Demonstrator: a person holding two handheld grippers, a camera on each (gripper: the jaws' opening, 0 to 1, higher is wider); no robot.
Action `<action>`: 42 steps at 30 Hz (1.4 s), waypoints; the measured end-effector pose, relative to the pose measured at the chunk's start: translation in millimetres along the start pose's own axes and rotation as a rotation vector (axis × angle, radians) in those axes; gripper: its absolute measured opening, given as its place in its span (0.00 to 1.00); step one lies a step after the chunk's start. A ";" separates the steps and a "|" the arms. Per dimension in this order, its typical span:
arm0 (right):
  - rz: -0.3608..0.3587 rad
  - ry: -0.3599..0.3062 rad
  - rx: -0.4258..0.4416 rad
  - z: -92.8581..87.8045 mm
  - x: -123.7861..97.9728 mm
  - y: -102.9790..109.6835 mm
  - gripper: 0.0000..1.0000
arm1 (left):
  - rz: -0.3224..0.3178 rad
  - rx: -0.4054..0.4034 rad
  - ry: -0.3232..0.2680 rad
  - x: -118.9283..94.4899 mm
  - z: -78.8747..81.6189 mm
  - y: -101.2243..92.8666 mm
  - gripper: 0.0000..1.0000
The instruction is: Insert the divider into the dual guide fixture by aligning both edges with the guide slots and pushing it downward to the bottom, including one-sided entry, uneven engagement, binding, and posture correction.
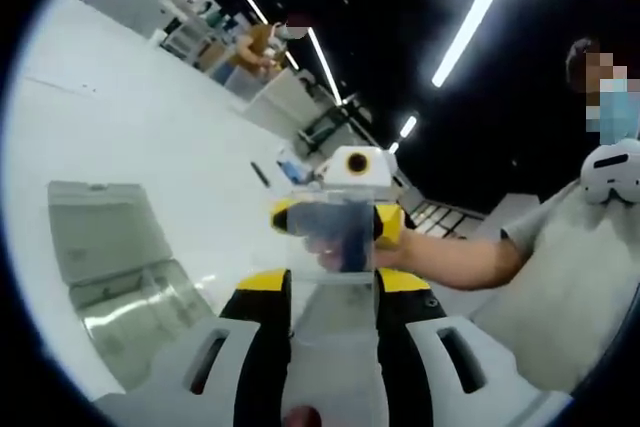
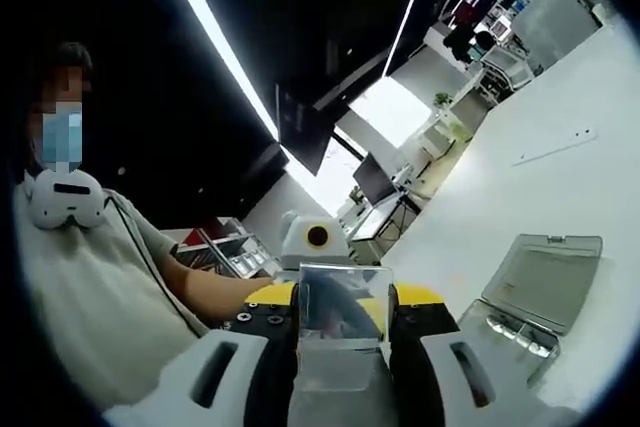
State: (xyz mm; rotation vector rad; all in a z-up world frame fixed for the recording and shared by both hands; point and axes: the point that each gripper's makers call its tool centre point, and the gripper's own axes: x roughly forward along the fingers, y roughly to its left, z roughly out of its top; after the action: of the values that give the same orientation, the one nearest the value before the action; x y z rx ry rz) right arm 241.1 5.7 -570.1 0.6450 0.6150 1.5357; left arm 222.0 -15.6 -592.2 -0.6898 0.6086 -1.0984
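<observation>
The divider [image 1: 333, 332] is a clear, thin plastic sheet held up in the air between both grippers. In the left gripper view my left gripper [image 1: 332, 285] is shut on its near edge, and the right gripper [image 1: 337, 223] faces me, shut on the far edge. In the right gripper view my right gripper [image 2: 343, 332] clamps the divider [image 2: 340, 362], with the left gripper [image 2: 332, 292] opposite it. The guide fixture [image 1: 120, 282] is a clear box with its lid swung open, lying on the white table to the left, apart from the divider. In the right gripper view the fixture [image 2: 535, 302] lies to the right.
A white table [image 1: 130, 137] stretches away under the fixture. The person [image 1: 560, 277] in a grey shirt stands close behind the grippers. Shelves, desks and another person [image 1: 255, 47] are far off at the table's end.
</observation>
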 end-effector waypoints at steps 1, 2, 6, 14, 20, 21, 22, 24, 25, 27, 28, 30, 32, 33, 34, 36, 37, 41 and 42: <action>-0.007 0.004 0.004 -0.4 0.9 -1.4 0.31 | 0.006 0.008 -0.006 -0.5 0.8 0.5 0.31; -0.009 0.003 0.006 -0.6 1.4 -1.8 0.31 | 0.009 0.018 -0.003 -0.9 0.3 -0.1 0.31; -0.036 0.010 0.006 -2.7 3.4 -6.8 0.31 | 0.023 0.026 -0.004 -1.6 0.2 1.4 0.35; -0.123 0.028 0.016 -7.0 2.9 -24.5 0.31 | 0.140 0.117 0.029 -4.6 -4.6 15.4 0.42; -0.220 0.063 0.005 -12.5 4.8 -42.1 0.31 | 0.286 0.149 0.070 -5.4 -12.9 32.4 0.42; -0.233 0.066 0.001 -13.3 5.4 -44.7 0.31 | 0.303 0.168 0.081 -5.1 -14.3 33.8 0.41; -0.254 0.067 0.011 -14.2 5.2 -48.5 0.31 | 0.322 0.177 0.089 -3.7 -16.0 33.9 0.41; -0.283 0.068 0.016 -15.7 6.0 -54.9 0.31 | 0.387 0.190 0.083 -3.6 -15.0 38.6 0.40; -0.303 0.065 0.013 -15.5 5.5 -58.1 0.31 | 0.403 0.187 0.085 -2.9 -16.0 39.1 0.39; -0.337 0.071 0.027 -17.9 5.7 -63.9 0.31 | 0.455 0.191 0.104 -3.0 -19.8 44.4 0.35; -0.344 0.073 0.030 -18.9 6.2 -65.0 0.31 | 0.471 0.192 0.110 -2.6 -21.5 46.0 0.34; -0.376 0.089 0.033 -23.5 6.8 -69.9 0.31 | 0.500 0.202 0.122 -1.9 -24.4 48.9 0.32; -0.387 0.095 0.038 -25.8 7.8 -71.8 0.31 | 0.535 0.205 0.120 -2.2 -25.3 52.9 0.31; -0.397 0.100 0.056 -27.9 7.9 -72.8 0.31 | 0.552 0.201 0.120 -2.0 -26.2 54.5 0.30; -0.402 0.101 0.058 -28.8 8.3 -73.4 0.31 | 0.564 0.199 0.124 -2.5 -27.1 56.5 0.28; -0.436 0.114 0.058 -32.2 7.4 -77.5 0.31 | 0.596 0.184 0.136 -3.8 -30.4 62.0 0.26; -0.435 0.112 0.063 -32.8 8.8 -77.8 0.31 | 0.601 0.177 0.138 -3.5 -31.3 62.8 0.24; -0.477 0.121 0.084 -36.9 8.5 -81.7 0.30 | 0.649 0.174 0.131 -5.1 -29.4 67.2 0.23; -0.491 0.123 0.101 -38.5 7.9 -83.4 0.30 | 0.657 0.174 0.132 -4.7 -29.0 68.3 0.23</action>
State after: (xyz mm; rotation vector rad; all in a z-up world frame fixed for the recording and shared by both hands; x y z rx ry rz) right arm 271.2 18.3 -656.4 0.4338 0.8765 1.0936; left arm 238.8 3.1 -662.2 -0.2311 0.7710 -0.5733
